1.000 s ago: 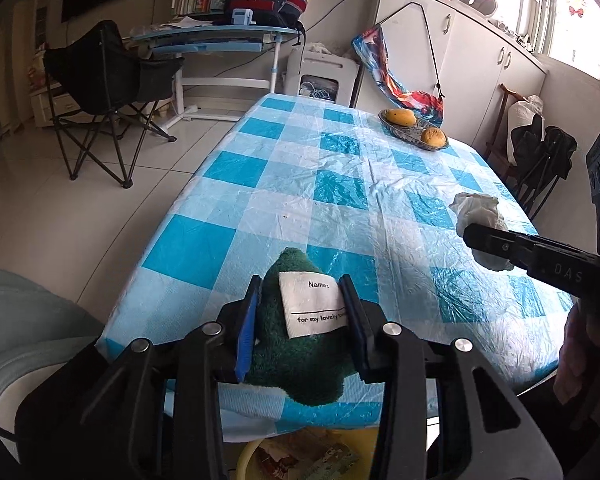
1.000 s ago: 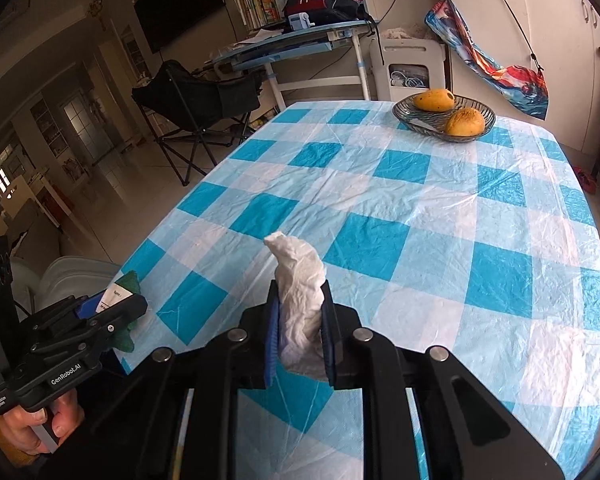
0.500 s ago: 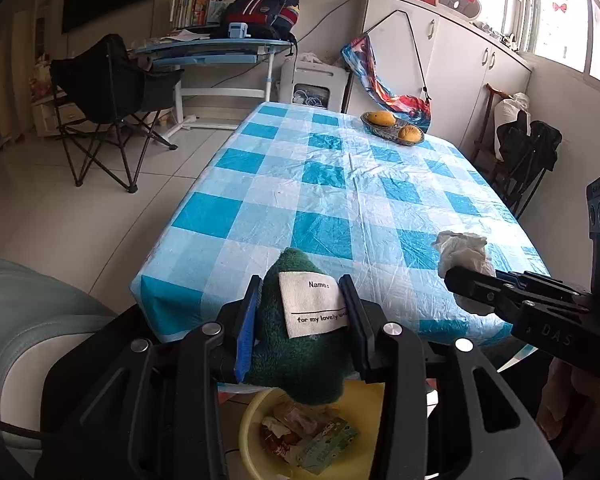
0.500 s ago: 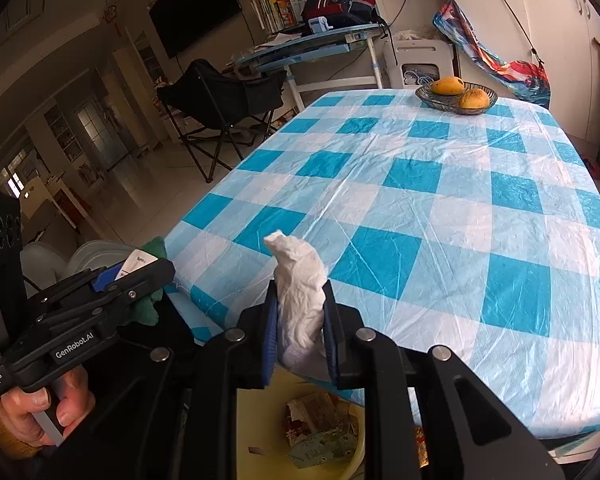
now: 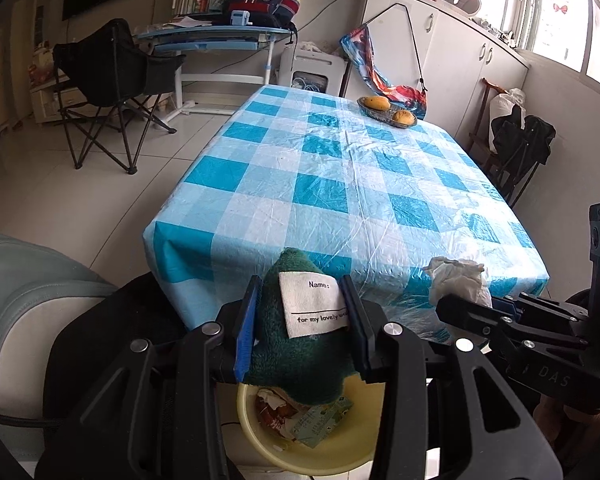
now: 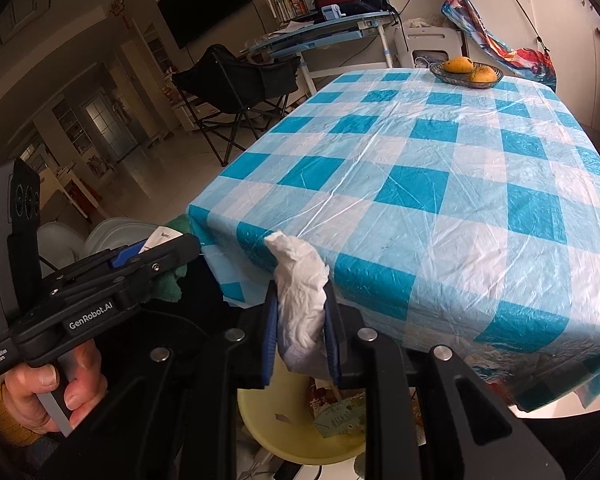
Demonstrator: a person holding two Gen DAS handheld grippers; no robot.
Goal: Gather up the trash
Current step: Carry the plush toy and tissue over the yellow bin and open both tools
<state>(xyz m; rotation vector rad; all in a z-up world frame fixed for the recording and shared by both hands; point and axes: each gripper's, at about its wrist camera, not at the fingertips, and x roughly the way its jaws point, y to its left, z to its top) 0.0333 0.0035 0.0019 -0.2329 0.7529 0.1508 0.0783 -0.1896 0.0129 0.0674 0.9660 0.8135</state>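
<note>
My left gripper (image 5: 300,286) is shut on a dark green fuzzy cloth (image 5: 300,356) with a white name label (image 5: 312,306). It hangs just above a yellow bin (image 5: 340,448) that holds paper scraps and wrappers. My right gripper (image 6: 301,296) is shut on a crumpled white tissue (image 6: 300,272), also above the yellow bin (image 6: 276,420). Both grippers sit in front of the near edge of the table (image 6: 420,184). In the left wrist view the right gripper (image 5: 460,312) and its tissue (image 5: 456,280) show at the right. In the right wrist view the left gripper (image 6: 180,248) shows at the left.
The table carries a blue-and-white checked plastic cover and a bowl of yellow fruit (image 6: 466,74) at its far end. A pale chair seat (image 5: 24,296) is at my left. A black folding chair (image 5: 108,80) and a desk (image 5: 220,36) stand beyond on the tiled floor.
Both grippers have drawn back from above the tabletop to past its near edge, each still holding its item. The yellow bin has come into full view beneath them.
</note>
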